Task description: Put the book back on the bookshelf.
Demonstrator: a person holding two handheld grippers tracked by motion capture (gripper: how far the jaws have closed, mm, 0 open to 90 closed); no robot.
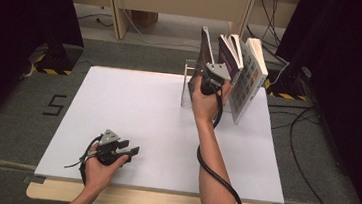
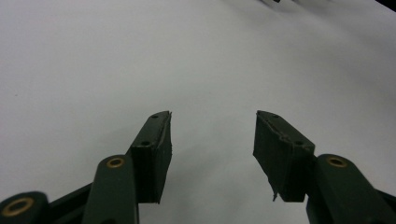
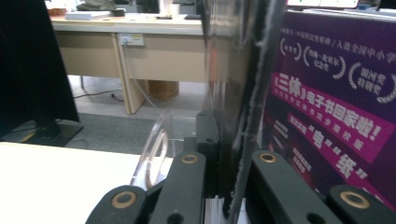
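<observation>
Three books stand at the back right of the white table (image 1: 142,113). The leftmost is a thin dark book (image 1: 204,46), upright against a clear stand (image 1: 186,90). My right gripper (image 1: 208,67) is shut on this dark book (image 3: 233,93), whose edge runs between the jaws of the right gripper (image 3: 229,161). A purple book (image 1: 228,56) (image 3: 336,107) leans just to its right, then a white patterned book (image 1: 249,81). My left gripper (image 1: 133,147) (image 2: 212,135) rests near the table's front left, open, with only bare table (image 2: 140,56) between its fingers.
The clear stand (image 3: 154,154) curves up left of the held book. A wooden desk (image 1: 178,1) stands beyond the table, with dark curtains on both sides. Cables (image 1: 309,159) lie on the floor at the right. A taped figure (image 1: 54,105) marks the floor left.
</observation>
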